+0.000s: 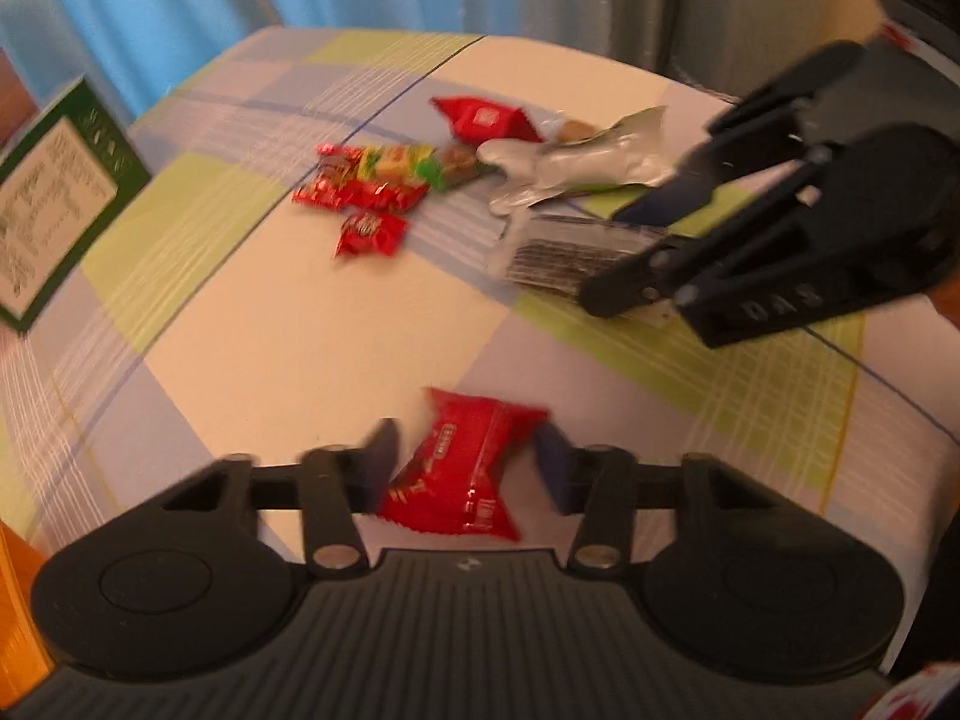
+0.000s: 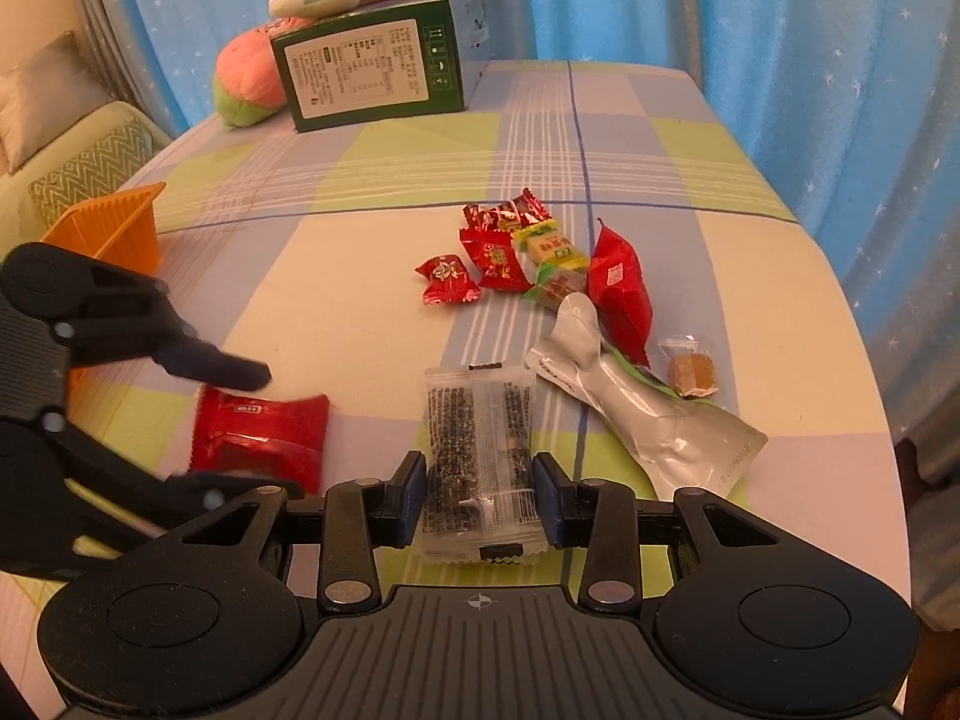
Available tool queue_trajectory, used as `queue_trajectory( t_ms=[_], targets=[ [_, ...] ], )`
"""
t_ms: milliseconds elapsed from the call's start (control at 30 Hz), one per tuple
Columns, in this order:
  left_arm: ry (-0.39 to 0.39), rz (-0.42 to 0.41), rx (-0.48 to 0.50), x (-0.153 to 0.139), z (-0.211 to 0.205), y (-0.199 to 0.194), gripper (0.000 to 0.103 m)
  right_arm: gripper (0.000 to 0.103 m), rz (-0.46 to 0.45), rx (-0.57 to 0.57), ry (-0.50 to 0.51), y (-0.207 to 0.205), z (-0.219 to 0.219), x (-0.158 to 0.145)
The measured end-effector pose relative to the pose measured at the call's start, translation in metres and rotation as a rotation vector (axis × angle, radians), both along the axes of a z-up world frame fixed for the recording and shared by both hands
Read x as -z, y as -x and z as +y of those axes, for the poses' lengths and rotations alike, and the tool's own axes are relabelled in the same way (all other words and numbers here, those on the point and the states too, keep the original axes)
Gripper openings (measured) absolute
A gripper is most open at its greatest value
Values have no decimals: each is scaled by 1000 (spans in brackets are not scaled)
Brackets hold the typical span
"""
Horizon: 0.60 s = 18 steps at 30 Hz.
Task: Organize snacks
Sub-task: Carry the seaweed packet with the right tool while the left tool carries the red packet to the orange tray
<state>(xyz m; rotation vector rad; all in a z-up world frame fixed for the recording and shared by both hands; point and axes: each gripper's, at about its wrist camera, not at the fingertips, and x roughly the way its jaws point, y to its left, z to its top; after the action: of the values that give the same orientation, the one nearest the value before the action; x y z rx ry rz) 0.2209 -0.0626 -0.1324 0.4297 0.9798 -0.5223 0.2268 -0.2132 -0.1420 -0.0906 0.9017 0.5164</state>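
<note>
Blurring left gripper point(image 1: 465, 465), red packet point(image 1: 459, 474) smeared

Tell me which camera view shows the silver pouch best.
The right wrist view: the silver pouch lies whole and sharp on the checked tablecloth, beside the clear sesame bar packet. The left wrist view shows it blurred and farther off, partly behind the right gripper.
</note>
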Motion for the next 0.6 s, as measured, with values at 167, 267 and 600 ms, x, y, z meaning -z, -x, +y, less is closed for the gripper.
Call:
queue_trajectory(
  t_ms=[167, 267, 600],
  targets=[
    [86, 31, -163, 5, 13, -2, 26, 39, 6, 1, 7, -1, 1, 3],
    [126, 25, -251, 6, 19, 0, 24, 39, -3, -5, 15, -2, 4, 6],
    [205, -15, -400, -13, 38, 10, 23, 38, -21, -25, 38, -3, 13, 0]
  ],
)
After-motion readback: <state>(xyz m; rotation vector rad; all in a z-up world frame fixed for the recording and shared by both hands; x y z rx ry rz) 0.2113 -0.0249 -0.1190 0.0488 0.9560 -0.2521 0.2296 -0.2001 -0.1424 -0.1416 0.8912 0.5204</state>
